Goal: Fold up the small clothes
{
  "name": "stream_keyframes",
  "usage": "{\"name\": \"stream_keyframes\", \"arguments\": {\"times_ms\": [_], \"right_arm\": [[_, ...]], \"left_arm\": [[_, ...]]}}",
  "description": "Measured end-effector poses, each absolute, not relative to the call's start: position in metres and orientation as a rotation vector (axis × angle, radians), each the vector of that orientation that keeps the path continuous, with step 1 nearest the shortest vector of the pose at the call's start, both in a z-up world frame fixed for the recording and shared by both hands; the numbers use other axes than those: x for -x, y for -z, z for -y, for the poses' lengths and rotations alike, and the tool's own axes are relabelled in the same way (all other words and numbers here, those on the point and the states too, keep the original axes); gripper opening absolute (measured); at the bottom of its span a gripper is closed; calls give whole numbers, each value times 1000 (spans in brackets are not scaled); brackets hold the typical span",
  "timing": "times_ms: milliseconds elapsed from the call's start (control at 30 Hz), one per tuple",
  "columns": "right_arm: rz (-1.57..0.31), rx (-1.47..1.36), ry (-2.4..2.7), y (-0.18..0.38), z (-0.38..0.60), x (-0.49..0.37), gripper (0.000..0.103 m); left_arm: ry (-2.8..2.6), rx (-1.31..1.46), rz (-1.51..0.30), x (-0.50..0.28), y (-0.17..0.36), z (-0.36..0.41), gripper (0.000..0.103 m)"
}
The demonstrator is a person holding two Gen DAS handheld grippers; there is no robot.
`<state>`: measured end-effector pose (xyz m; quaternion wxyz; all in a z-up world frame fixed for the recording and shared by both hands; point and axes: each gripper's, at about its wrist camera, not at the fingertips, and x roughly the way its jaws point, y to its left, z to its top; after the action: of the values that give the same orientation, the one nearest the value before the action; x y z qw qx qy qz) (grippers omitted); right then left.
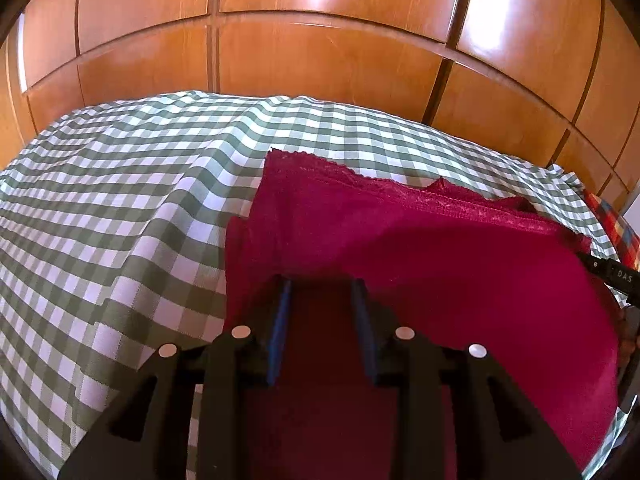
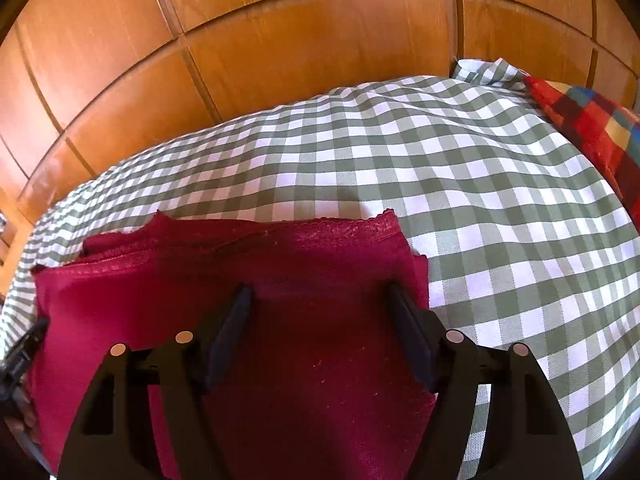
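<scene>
A dark red small garment with a lace edge (image 1: pixel 420 240) lies on a green-and-white checked cloth (image 1: pixel 120 200). My left gripper (image 1: pixel 322 286) is over the garment's left part; its jaws stand a little apart with red fabric between and under them, not clamped. In the right wrist view the same garment (image 2: pixel 240 260) lies partly folded on the checked cloth (image 2: pixel 500 220). My right gripper (image 2: pixel 320 292) is wide open above the garment's right part, empty. The right gripper's tip (image 1: pixel 612 276) shows at the left view's right edge.
Brown wooden cupboard doors (image 1: pixel 320 60) stand behind the surface. A red, blue and yellow checked cloth (image 2: pixel 592 128) lies at the far right. The checked cloth is wrinkled on the left (image 1: pixel 80 140).
</scene>
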<state>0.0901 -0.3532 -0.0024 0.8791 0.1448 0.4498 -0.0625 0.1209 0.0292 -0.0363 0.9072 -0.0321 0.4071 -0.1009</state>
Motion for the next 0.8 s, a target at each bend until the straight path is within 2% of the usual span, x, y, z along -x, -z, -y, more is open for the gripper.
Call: {"name": "stream_keyframes", "arguments": {"times_ms": [67, 133, 333, 400, 800], "right_arm": [[-942, -293, 131, -1, 352, -89, 71], [-949, -294, 122, -4, 352, -86, 76], [-947, -311, 88, -21, 355, -57, 77], [-950, -318, 108, -24, 361, -48, 85], [-979, -618, 26, 3, 400, -5, 85]], "left_arm": [[207, 67, -836, -121, 36, -28, 31], [201, 58, -832, -120, 36, -26, 31], [198, 63, -826, -118, 36, -26, 31], [199, 66, -824, -118, 36, -27, 31], [200, 69, -822, -118, 35, -27, 32]]}}
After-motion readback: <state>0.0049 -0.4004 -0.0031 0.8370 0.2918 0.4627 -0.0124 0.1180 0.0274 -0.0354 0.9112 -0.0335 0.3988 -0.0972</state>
